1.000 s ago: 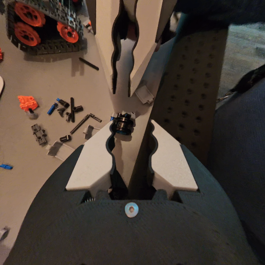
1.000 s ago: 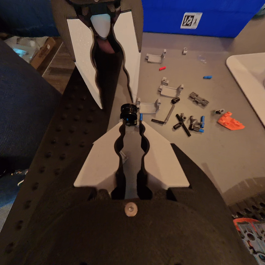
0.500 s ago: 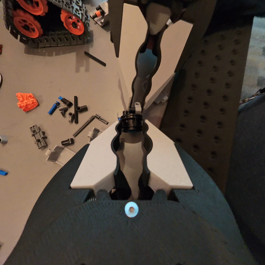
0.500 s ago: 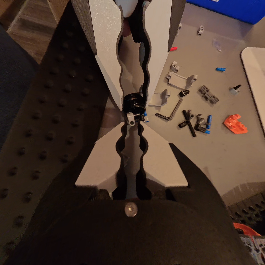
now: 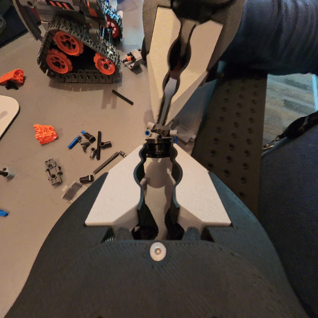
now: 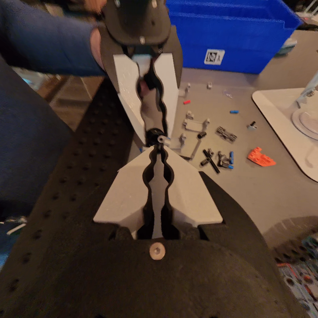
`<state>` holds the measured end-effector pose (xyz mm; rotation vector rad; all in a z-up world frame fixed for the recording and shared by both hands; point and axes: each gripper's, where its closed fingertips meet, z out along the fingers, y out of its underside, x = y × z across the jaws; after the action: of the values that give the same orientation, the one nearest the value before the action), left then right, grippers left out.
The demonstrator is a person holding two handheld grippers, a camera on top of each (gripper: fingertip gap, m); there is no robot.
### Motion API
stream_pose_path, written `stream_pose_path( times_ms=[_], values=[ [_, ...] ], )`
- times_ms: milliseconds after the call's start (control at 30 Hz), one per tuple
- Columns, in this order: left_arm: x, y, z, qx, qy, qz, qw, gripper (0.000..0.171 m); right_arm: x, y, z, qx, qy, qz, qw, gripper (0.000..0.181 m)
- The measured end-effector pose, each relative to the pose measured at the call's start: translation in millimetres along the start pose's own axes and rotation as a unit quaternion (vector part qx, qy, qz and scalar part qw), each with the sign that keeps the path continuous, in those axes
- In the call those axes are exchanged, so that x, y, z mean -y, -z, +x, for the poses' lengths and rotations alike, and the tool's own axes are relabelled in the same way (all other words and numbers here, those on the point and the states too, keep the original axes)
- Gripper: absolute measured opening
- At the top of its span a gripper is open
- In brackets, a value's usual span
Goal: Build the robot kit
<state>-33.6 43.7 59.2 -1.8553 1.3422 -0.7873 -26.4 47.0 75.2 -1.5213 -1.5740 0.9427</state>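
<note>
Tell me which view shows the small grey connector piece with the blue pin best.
The left wrist view: the grey connector piece sits sharp and unobstructed above the black round part gripped by the left gripper. The right wrist view shows only a blurred grey bit beyond the right gripper.

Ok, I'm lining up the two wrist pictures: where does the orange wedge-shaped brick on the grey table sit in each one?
Left wrist view: orange wedge-shaped brick, left of centre, left of the loose black and blue pins.
Right wrist view: the brick, right of centre, right of those pins, beside the white tray.
Shared landmark: black cross of axle pieces.
</note>
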Motion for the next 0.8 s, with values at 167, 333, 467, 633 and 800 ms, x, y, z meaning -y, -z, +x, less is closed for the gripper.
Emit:
stream_pose_path(
  times_ms=[167, 333, 467, 633, 800],
  values=[
    [2, -1, 0, -0.001, 0.006, 0.007, 1.000, 0.024, -7, 4, 5, -0.020, -0.001, -0.007, 1.000, 0.007],
    [3, -3, 4, -0.007, -0.016, -0.006, 1.000, 0.024, 1, 5, 2, 0.004, -0.019, 0.023, 1.000, 0.011],
    [7, -2, 10, -0.033, -0.010, 0.001, 0.999, 0.024, 2, 4, -3, 0.001, 0.024, 0.020, 1.000, 0.010],
    [8, -2, 16, -0.055, -0.031, -0.019, 0.998, 0.024, 5, 4, -9, -0.011, 0.088, 0.008, 0.996, 0.005],
    [7, -2, 23, -0.070, -0.081, -0.048, 0.993, 0.024, 4, 7, -17, 0.015, 0.108, -0.017, 0.994, 0.005]
  ],
)
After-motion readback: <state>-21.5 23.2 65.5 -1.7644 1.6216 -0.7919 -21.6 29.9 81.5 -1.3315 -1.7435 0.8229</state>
